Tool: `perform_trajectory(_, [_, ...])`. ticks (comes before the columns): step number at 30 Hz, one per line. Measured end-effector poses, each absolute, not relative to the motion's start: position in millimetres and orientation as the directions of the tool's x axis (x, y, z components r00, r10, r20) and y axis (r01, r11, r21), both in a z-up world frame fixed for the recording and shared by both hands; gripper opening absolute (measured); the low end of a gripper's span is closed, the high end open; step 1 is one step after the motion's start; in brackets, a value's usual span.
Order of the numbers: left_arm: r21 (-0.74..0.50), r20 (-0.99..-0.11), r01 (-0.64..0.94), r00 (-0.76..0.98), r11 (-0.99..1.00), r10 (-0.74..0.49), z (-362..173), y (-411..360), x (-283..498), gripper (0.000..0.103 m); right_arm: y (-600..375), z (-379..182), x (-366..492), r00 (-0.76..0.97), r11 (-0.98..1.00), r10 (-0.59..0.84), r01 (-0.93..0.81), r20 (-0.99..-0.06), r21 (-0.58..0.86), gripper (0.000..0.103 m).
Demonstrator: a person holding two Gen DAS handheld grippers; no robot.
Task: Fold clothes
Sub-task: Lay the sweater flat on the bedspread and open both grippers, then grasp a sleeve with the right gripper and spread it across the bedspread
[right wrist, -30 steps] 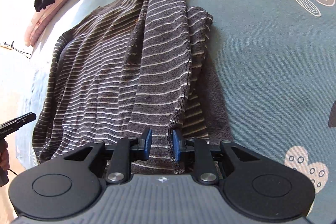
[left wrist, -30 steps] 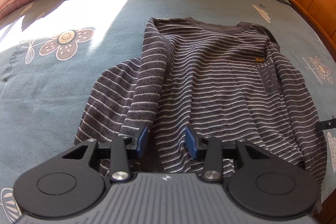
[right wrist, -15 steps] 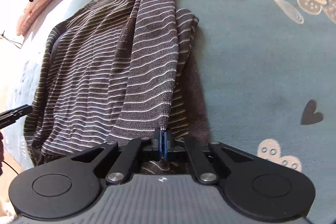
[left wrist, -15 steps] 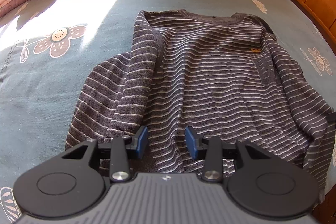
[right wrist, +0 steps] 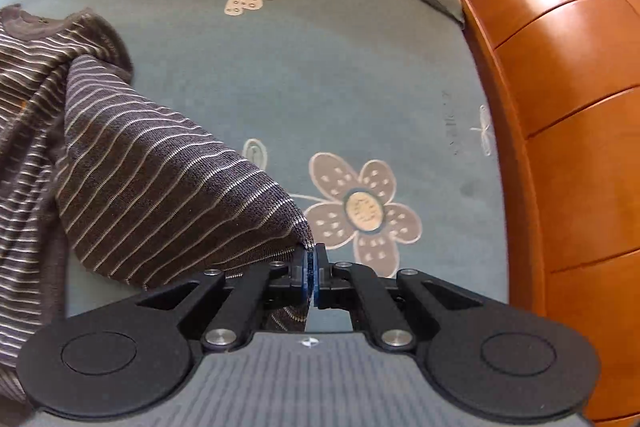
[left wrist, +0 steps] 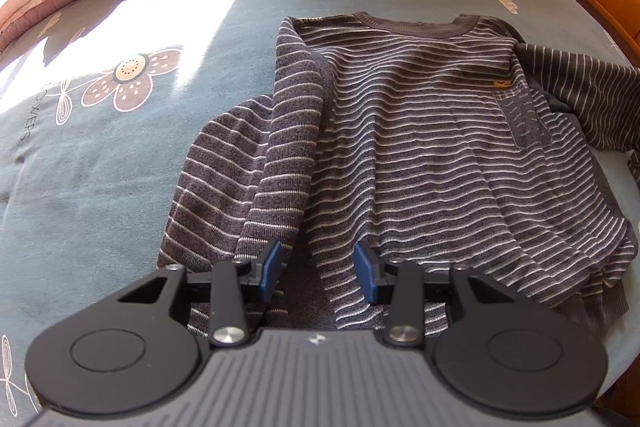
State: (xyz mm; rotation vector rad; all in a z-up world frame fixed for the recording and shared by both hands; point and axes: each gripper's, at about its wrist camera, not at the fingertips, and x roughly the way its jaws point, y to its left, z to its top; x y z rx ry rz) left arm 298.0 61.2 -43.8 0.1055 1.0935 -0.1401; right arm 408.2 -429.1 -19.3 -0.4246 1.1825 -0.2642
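Left wrist view: the striped sweater [left wrist: 420, 131] lies flat on the bed [left wrist: 100, 155], collar toward the pillows; the left gripper [left wrist: 318, 269] hovers over its hem, fingers released. Right wrist view: the right gripper [right wrist: 311, 273] has its fingers clenched on the sleeve [right wrist: 172, 183], lifted toward the bed's wooden edge [right wrist: 560, 107].

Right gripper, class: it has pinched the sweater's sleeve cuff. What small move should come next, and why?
Probably carry the sleeve across the sweater body. The right gripper has its jaws shut on the cuff, lifted off the bedspread; the left gripper is open.
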Motion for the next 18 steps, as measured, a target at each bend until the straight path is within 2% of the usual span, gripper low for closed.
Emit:
perform_trajectory(5, [0.030, -0.885, 0.167, 0.464, 0.985, -0.052, -37, 66, 295, 0.041, -443, -31, 438, 0.367, 0.782, -0.563, -0.051, -0.740, -0.621, 0.003])
perform_trajectory(12, [0.050, -0.882, 0.174, 0.470, 0.984, -0.038, -33, 72, 290, 0.041, -472, -43, 473, 0.332, 0.670, -0.699, -0.005, -0.634, -0.742, 0.003])
perform_trajectory(16, [0.043, -0.885, 0.155, 0.464, 0.987, -0.035, -38, 77, 290, 0.041, -488, -51, 491, 0.287, 0.687, -0.707, 0.061, -0.647, -0.724, 0.003])
perform_trajectory(18, [0.037, -0.885, 0.145, 0.464, 0.989, -0.035, -39, 78, 291, 0.041, -476, -53, 485, 0.290, 0.733, -0.663, 0.059, -0.691, -0.678, 0.004])
